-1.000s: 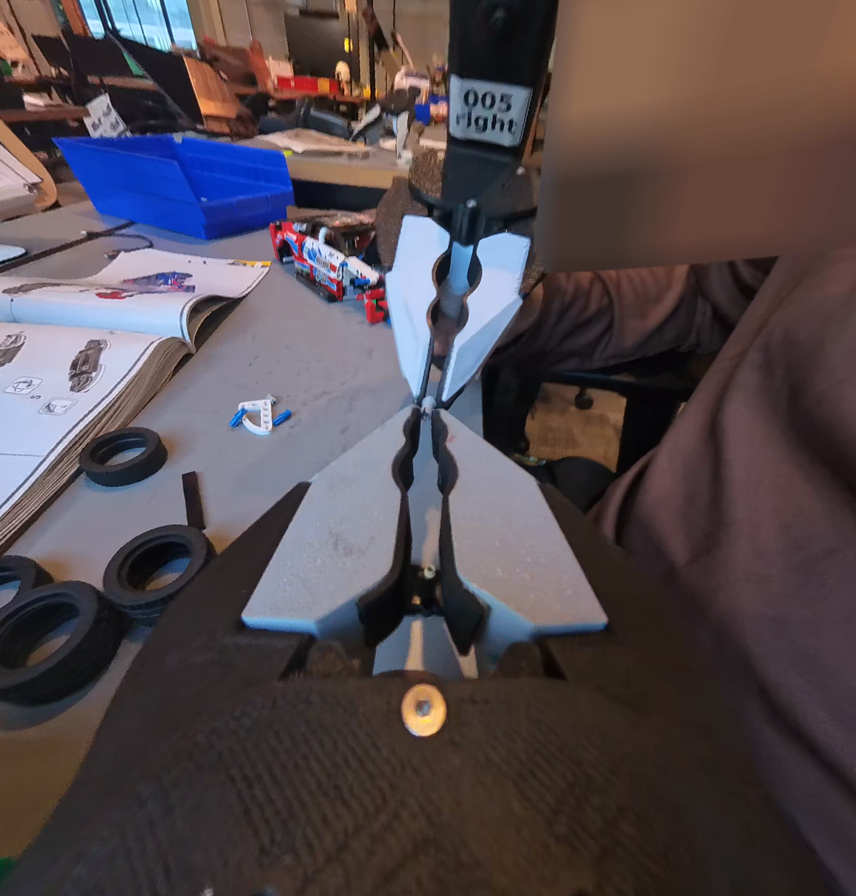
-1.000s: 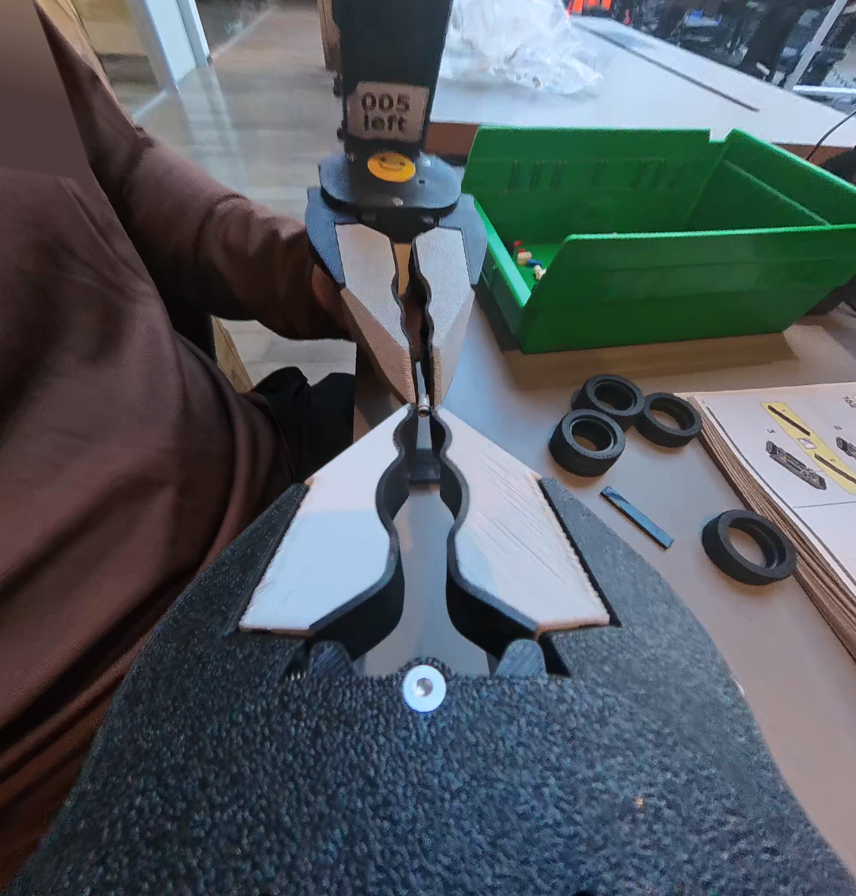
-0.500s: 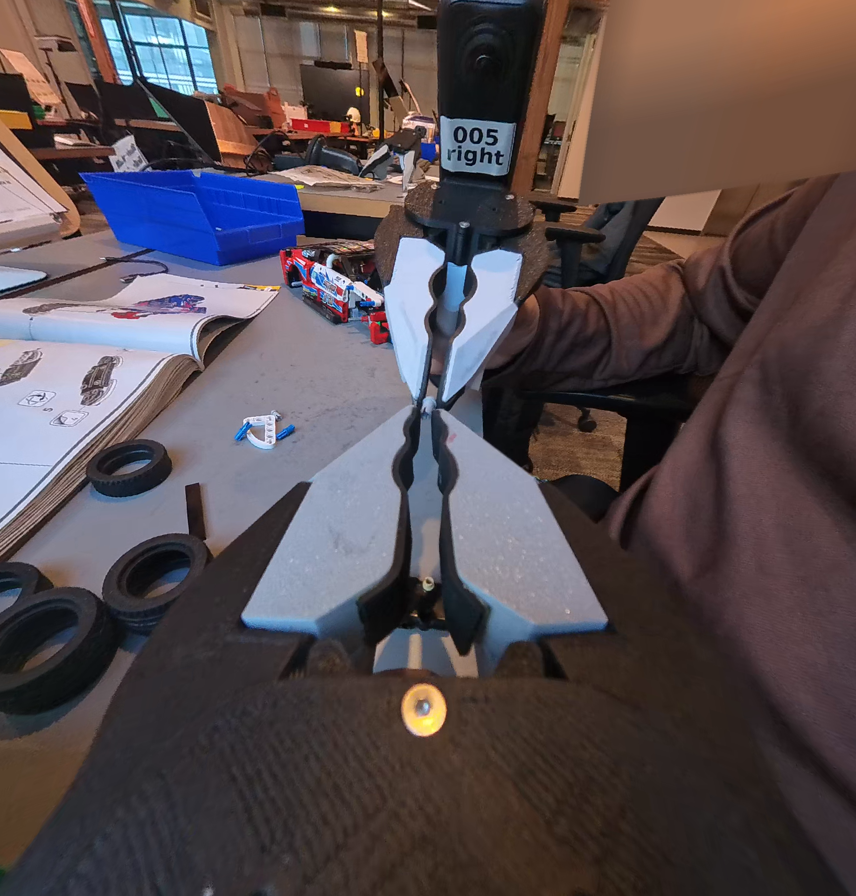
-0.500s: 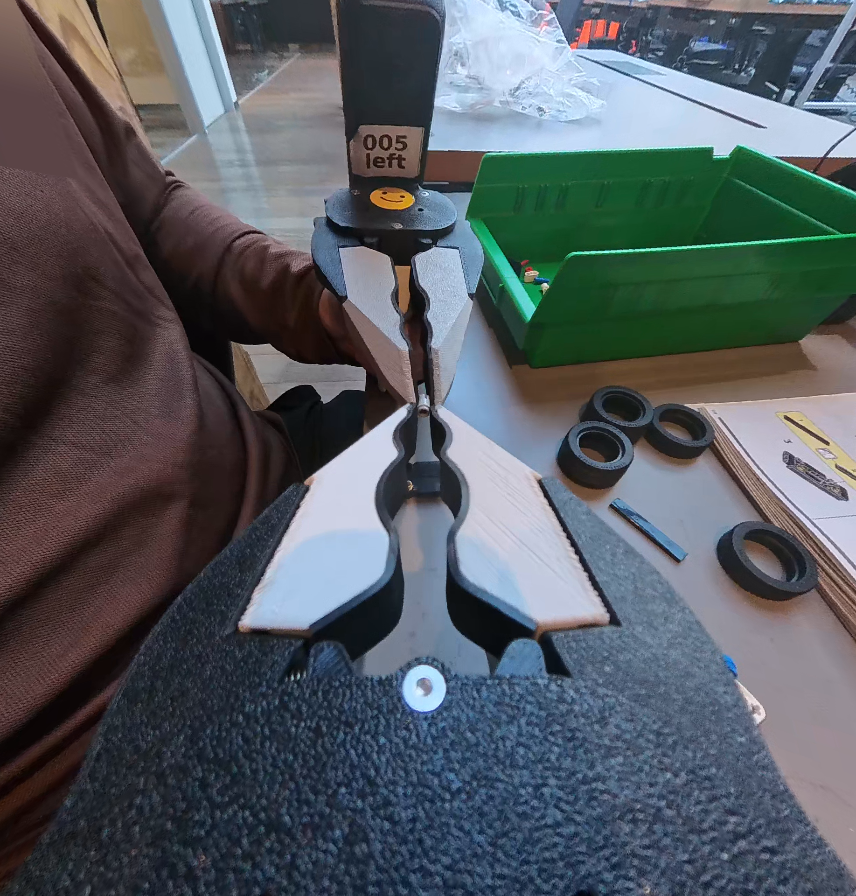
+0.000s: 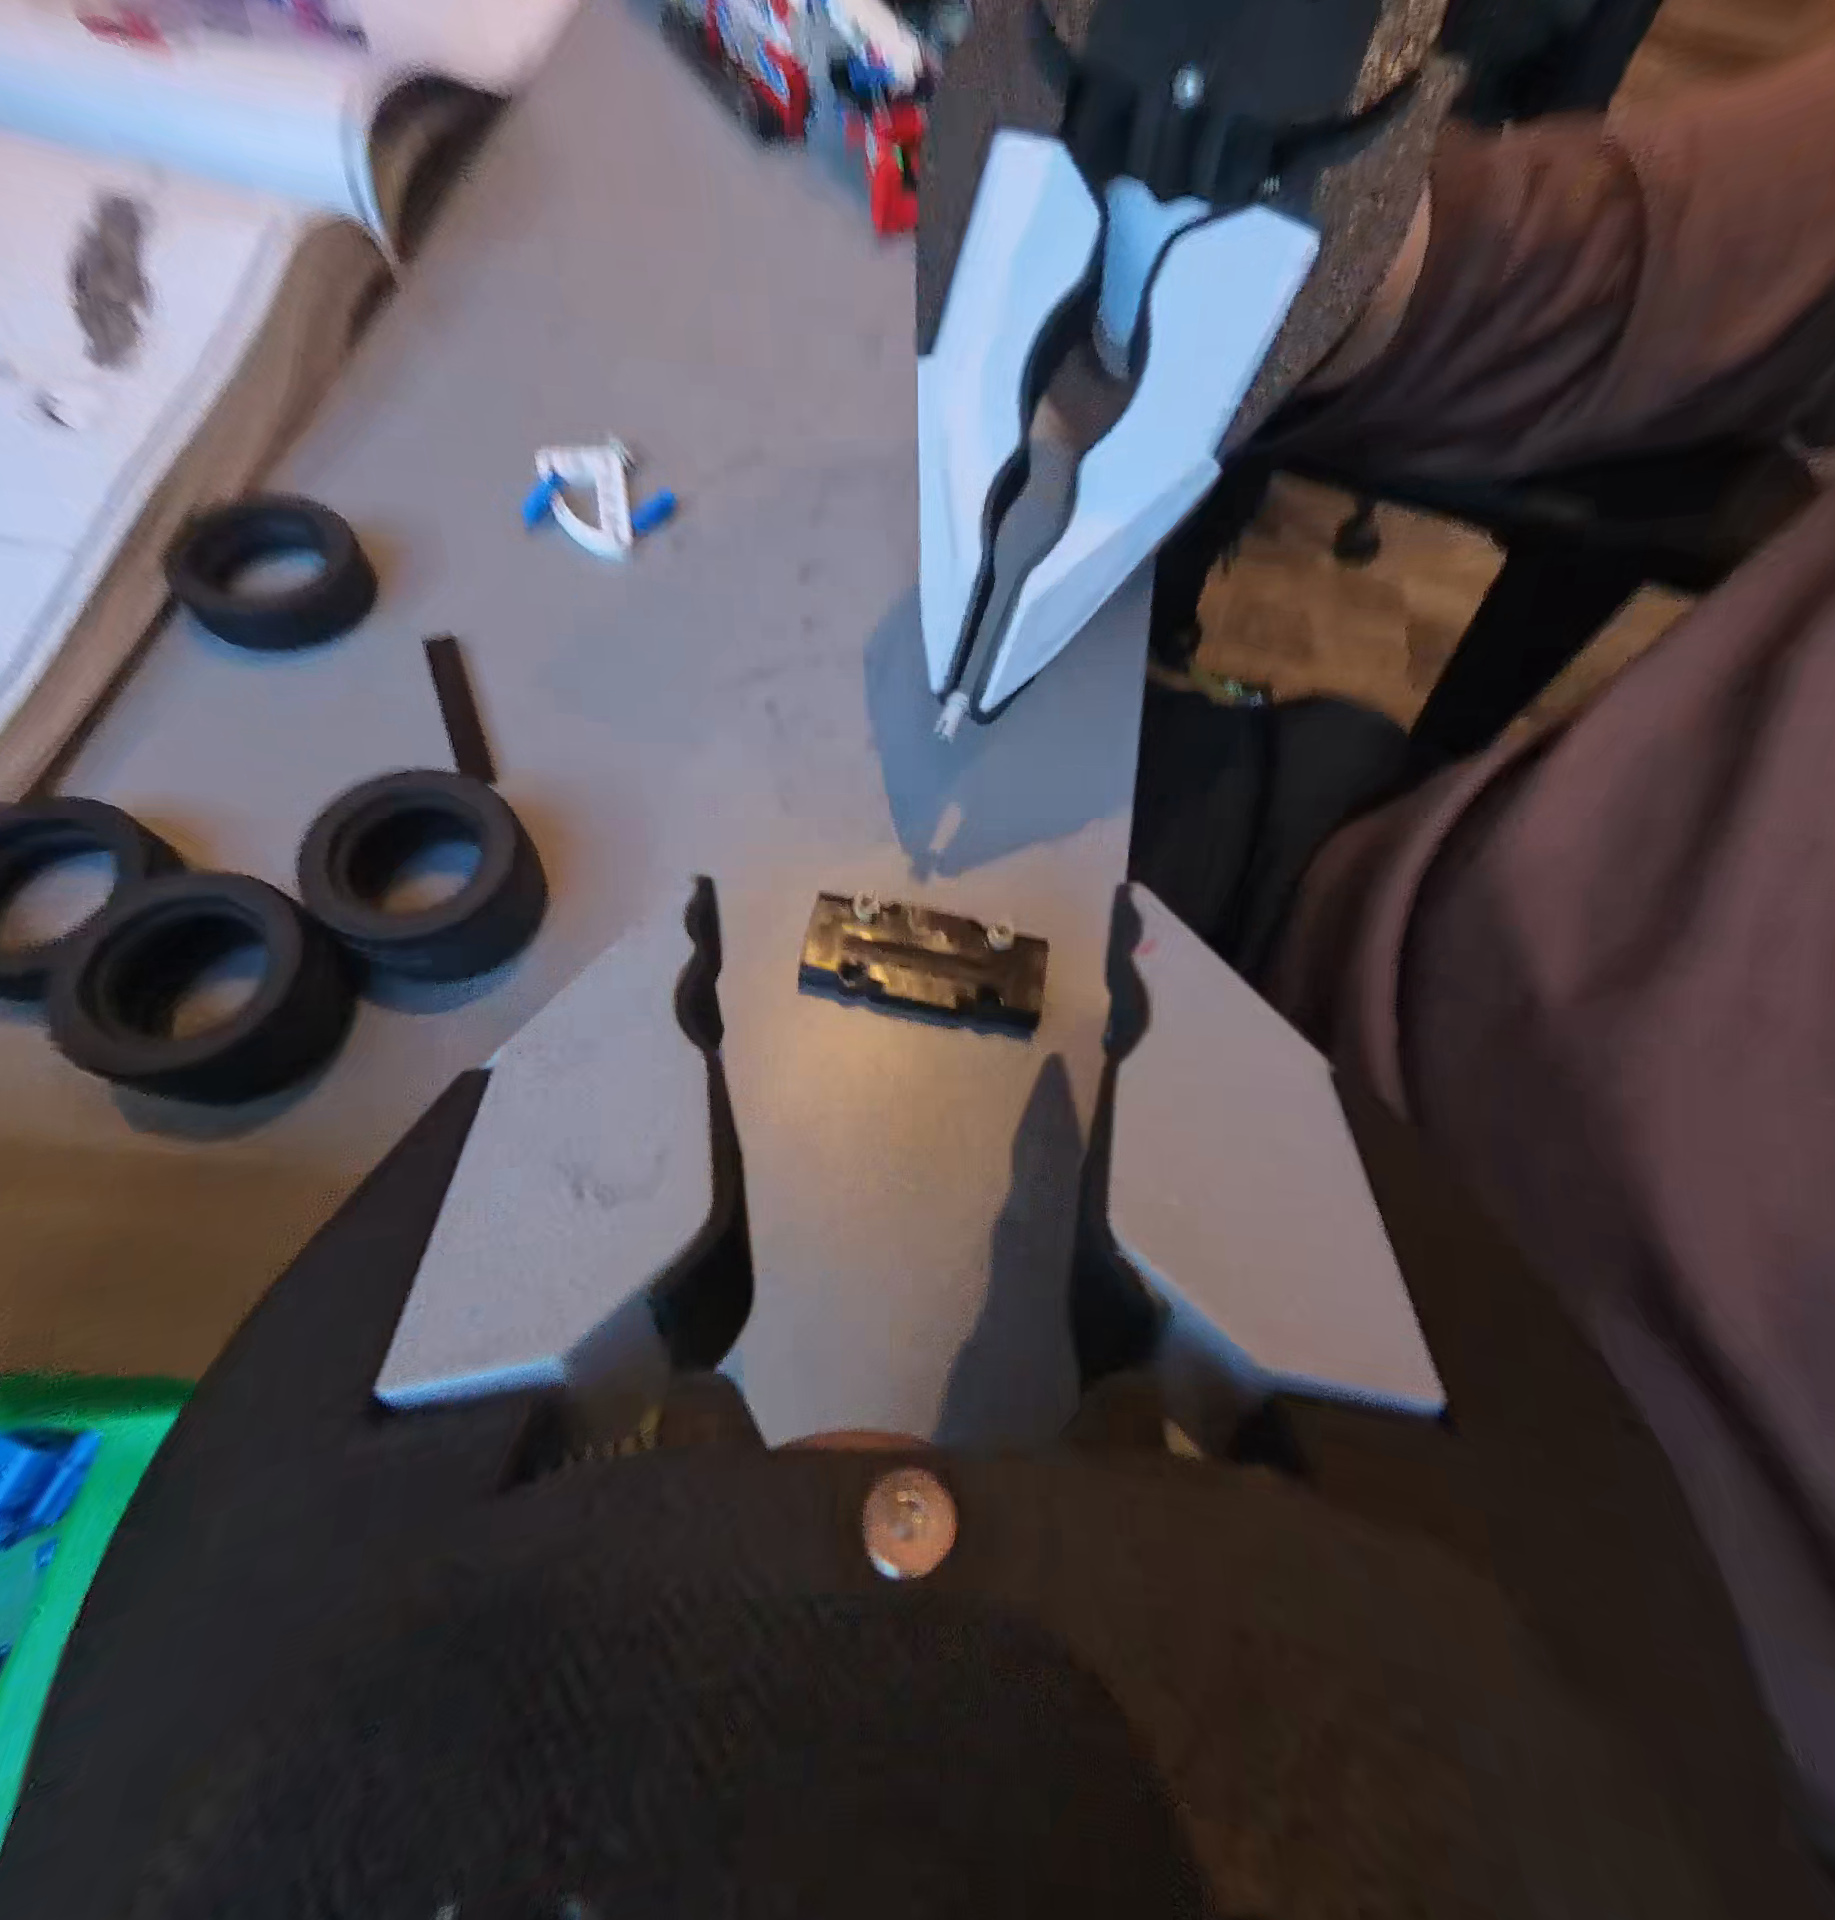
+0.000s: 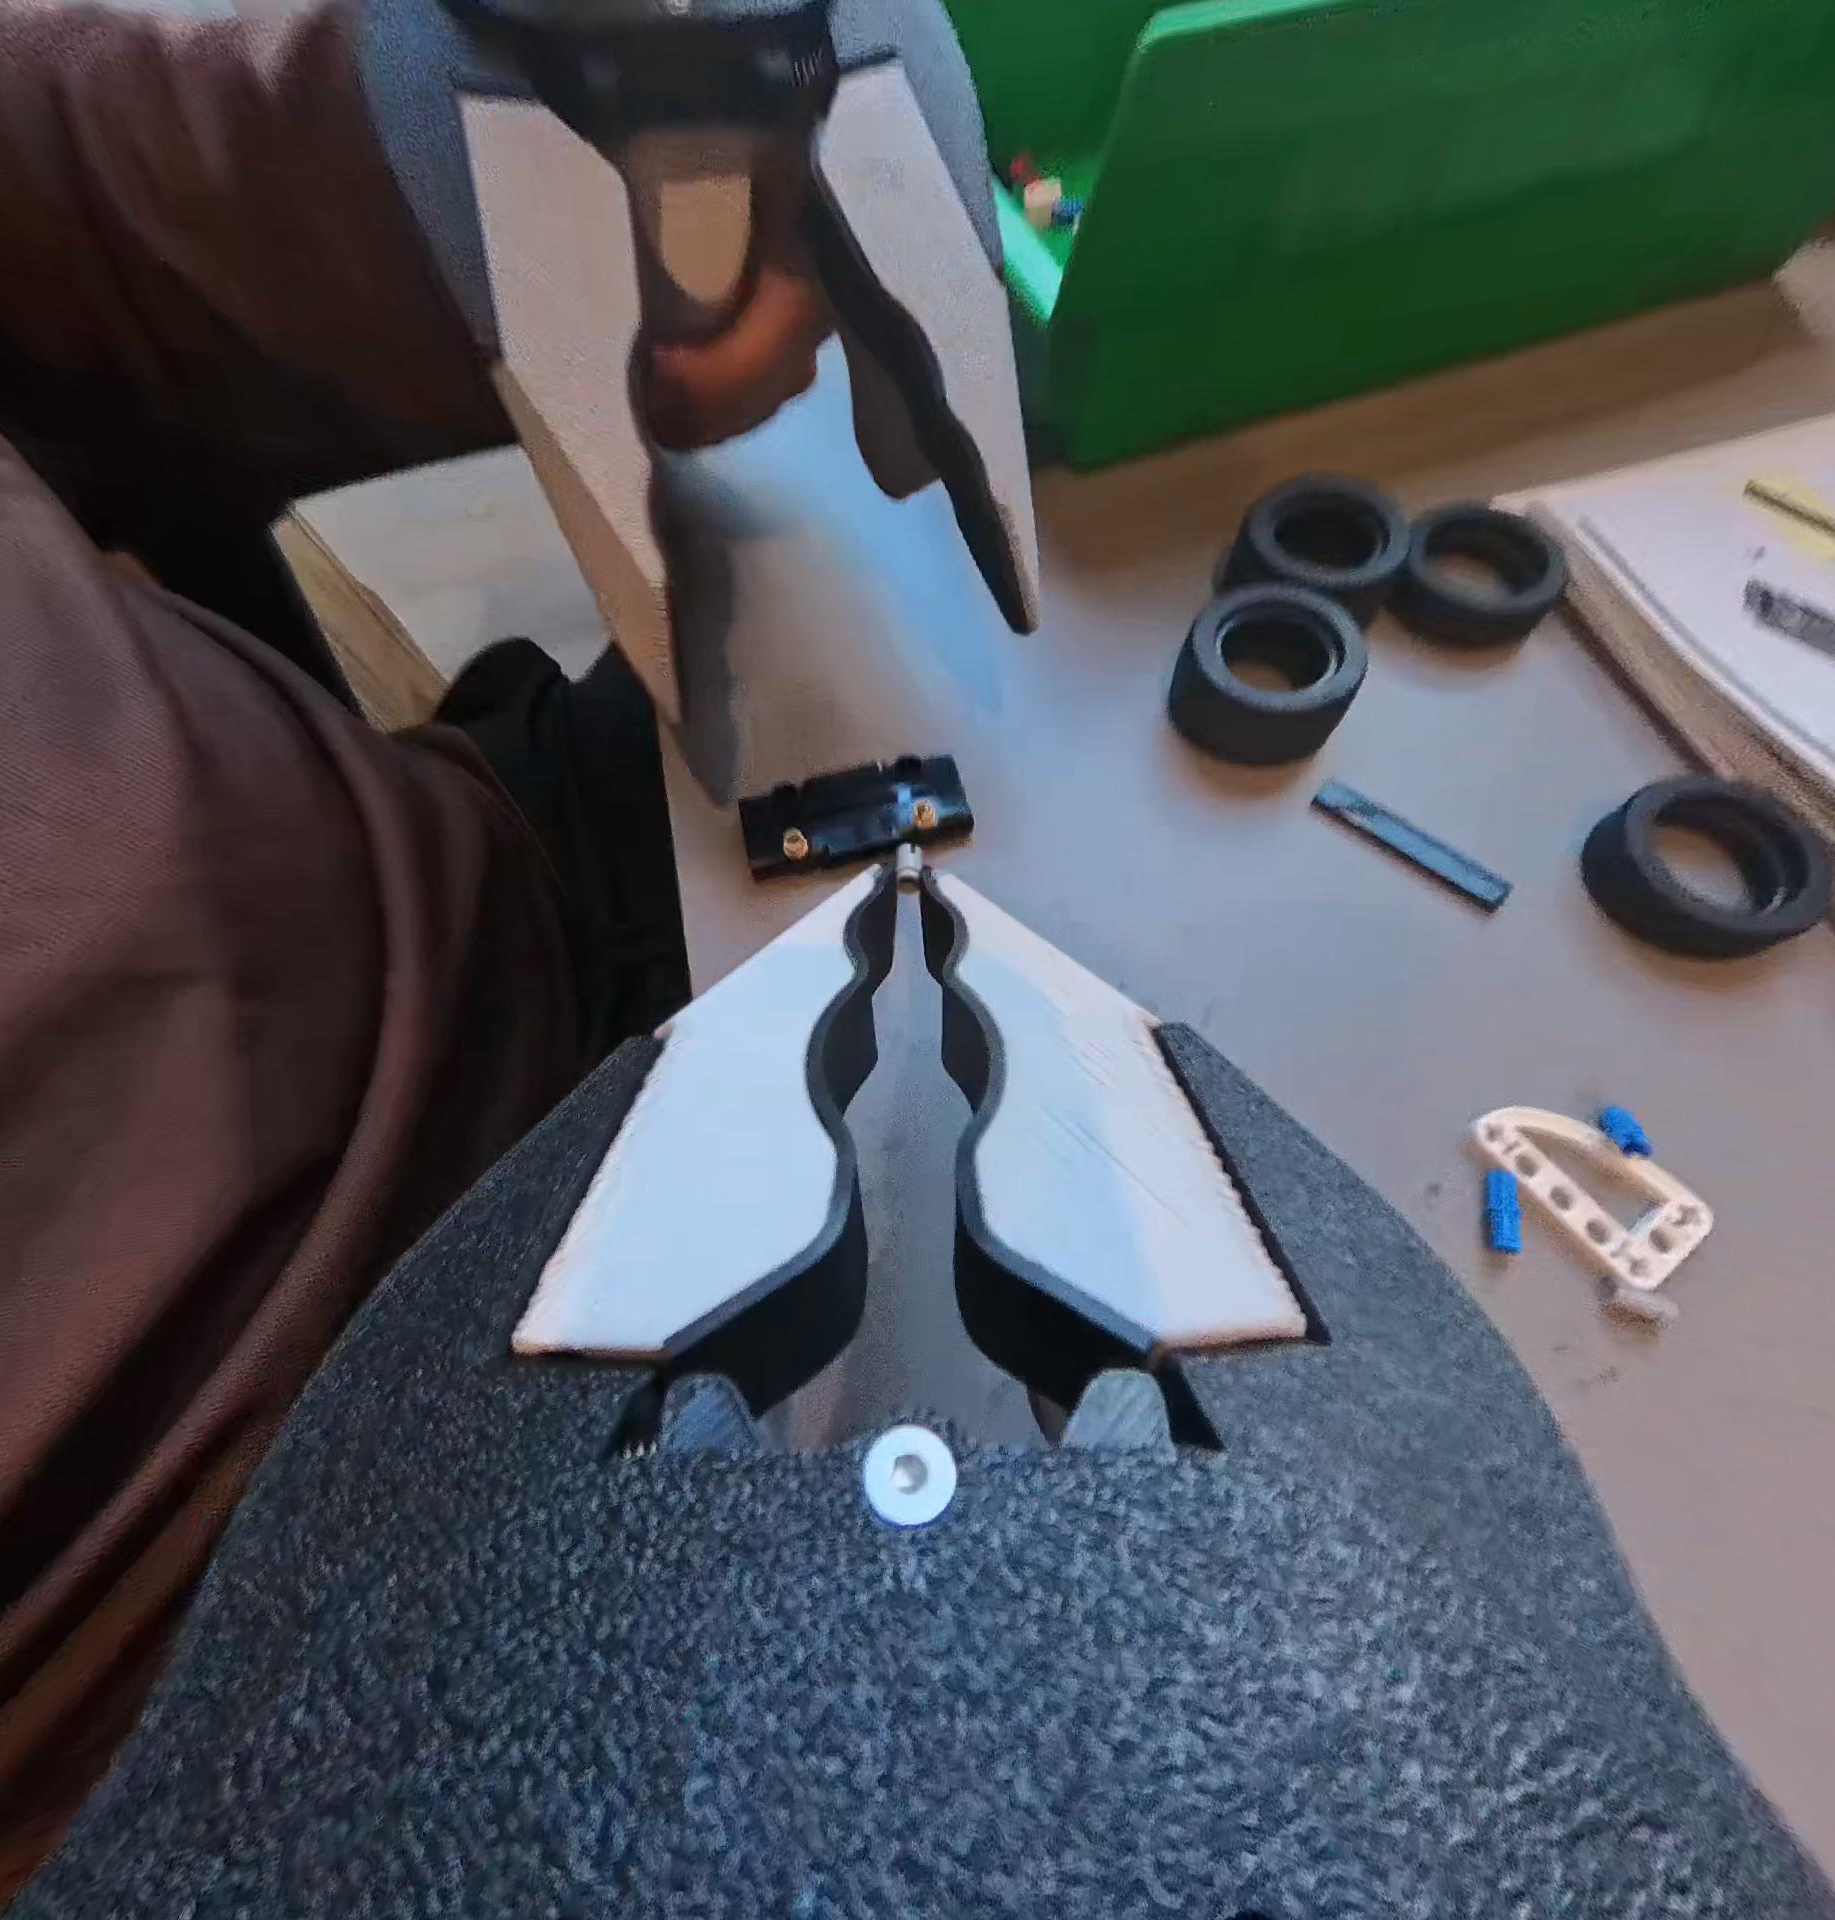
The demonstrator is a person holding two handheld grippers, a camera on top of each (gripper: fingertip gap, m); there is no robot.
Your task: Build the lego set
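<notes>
Black tyres (image 5: 414, 873) beside black brick (image 5: 923, 966) | left gripper (image 5: 913, 935) spread | right gripper (image 6: 908, 878) pinching pin (image 6: 907, 862)

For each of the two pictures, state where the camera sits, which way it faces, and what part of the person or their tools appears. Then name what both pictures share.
Left wrist view: on the left gripper, looking down at the table; open fingers, brown sleeve.
Right wrist view: on the right gripper, facing the opposite way; fingers shut on a small pin, sleeve at left.
Shared: black lego piece, tyres, each other's gripper.
</notes>
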